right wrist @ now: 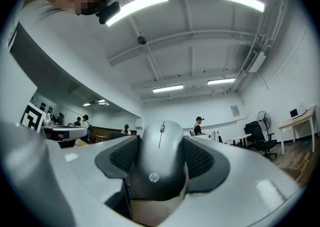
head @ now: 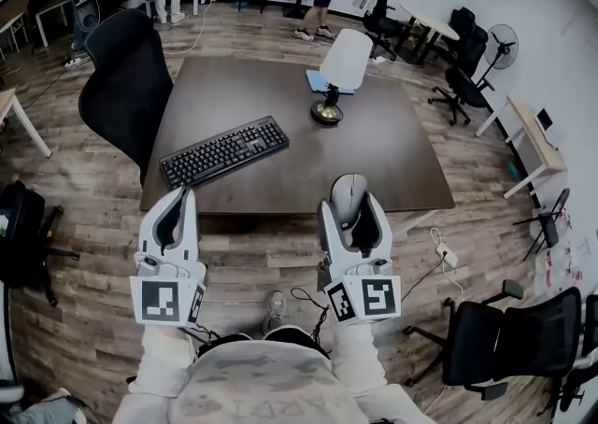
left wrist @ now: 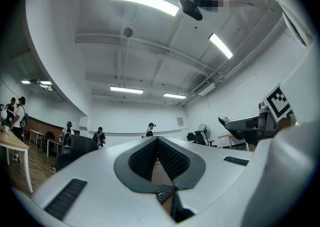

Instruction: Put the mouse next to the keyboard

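Over the near edge of the dark table (head: 397, 165), my right gripper (head: 352, 211) is clamped on a grey HP mouse (head: 349, 190). Its pads press the mouse's two sides, and the mouse's nose points away from me, along the jaws. My left gripper (head: 176, 213) hovers at the same near edge, off the keyboard's near-left end, its jaws closed together with nothing between them.

The black keyboard (head: 224, 152) lies far and to the left of the mouse. Its long axis slants from near-left to far-right, so its right end is the part closest to my loaded hand. Bare tabletop shows just beyond that end, well short of the desk lamp (head: 338, 72) standing farther back. As I judge it, the carry goes forward and left, and the right gripper alone can make it.
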`<state>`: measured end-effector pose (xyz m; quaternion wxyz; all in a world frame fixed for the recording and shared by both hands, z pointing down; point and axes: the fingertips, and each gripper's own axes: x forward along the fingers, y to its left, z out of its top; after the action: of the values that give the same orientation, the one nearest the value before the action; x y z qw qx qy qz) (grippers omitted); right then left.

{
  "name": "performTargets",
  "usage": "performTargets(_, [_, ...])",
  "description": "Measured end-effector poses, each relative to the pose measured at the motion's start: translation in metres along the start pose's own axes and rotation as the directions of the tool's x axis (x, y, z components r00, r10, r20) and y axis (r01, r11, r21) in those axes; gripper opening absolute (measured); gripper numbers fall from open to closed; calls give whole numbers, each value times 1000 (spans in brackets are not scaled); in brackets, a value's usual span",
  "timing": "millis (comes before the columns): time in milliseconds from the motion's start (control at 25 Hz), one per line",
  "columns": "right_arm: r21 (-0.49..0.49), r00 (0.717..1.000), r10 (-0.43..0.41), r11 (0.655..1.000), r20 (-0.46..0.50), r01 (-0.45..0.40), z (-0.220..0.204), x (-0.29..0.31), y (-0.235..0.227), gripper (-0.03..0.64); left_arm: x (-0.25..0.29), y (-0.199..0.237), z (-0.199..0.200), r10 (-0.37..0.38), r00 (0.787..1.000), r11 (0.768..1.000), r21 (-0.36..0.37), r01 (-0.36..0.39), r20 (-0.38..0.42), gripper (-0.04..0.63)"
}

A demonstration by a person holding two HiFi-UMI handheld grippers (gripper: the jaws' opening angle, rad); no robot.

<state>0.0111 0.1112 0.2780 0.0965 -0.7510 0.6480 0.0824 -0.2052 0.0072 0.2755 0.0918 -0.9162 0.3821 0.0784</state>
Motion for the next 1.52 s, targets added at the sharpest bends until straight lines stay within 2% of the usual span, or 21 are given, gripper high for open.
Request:
performTargets(760, [25, 996, 95, 995, -5, -94, -27, 116, -100, 302, 135, -24, -25, 76, 997, 997, 23, -75, -3, 6])
performTargets(1160, [56, 989, 144, 988, -18, -143, -48, 148, -147, 301, 178, -50, -37, 116, 993, 993, 35, -116, -8, 6])
performTargets(1520, [93, 986, 162, 983, -35, -158, -65, 171, -160, 301, 197, -49, -51, 134, 990, 990, 55, -132, -46, 6])
